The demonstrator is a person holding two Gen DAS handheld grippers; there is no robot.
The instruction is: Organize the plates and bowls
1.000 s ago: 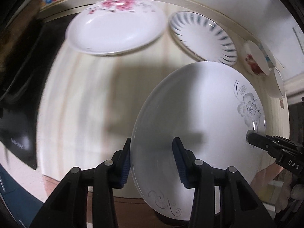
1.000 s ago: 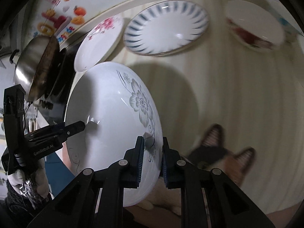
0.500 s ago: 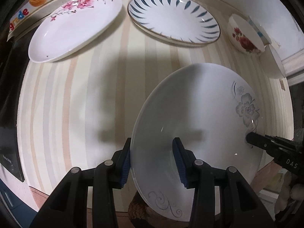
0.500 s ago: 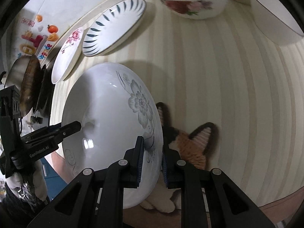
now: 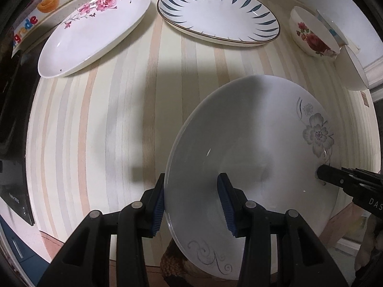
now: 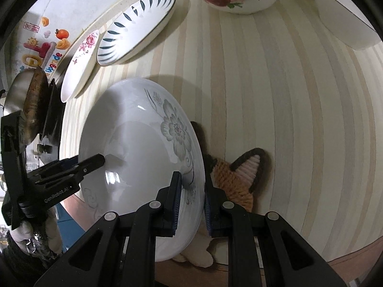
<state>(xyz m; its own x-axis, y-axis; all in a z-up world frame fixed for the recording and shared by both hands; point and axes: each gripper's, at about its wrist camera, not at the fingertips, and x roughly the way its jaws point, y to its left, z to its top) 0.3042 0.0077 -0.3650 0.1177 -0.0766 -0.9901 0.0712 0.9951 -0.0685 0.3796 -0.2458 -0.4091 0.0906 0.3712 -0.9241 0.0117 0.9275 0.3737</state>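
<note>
over the striped tabletop (image 5: 100, 124), in the left wrist view, the left tool (image 5: 191, 203) grips the near rim of a glossy white grey-flower plate (image 5: 251, 148), one blue pad above the rim and one below, while the right tool (image 5: 340, 181) pinches the far rim; the plate appears to be held tilted above the surface. behind lie a shallow oval rose dish (image 5: 91, 33), a round blue-leaf plate (image 5: 220, 14) with a thin dark edge, a deep red-flower bowl (image 5: 313, 35) and a plain white bowl (image 5: 356, 69), all still spread out singly, so i judge the sorting barely begun. in the right wrist view, the right tool (image 6: 191, 203) is closed narrowly on the same plate (image 6: 134, 143), whose glaze throws bright highlights, and a knitted cat-shaped coaster (image 6: 241, 179), soft and ribbed, lies partly hidden under its edge.
</note>
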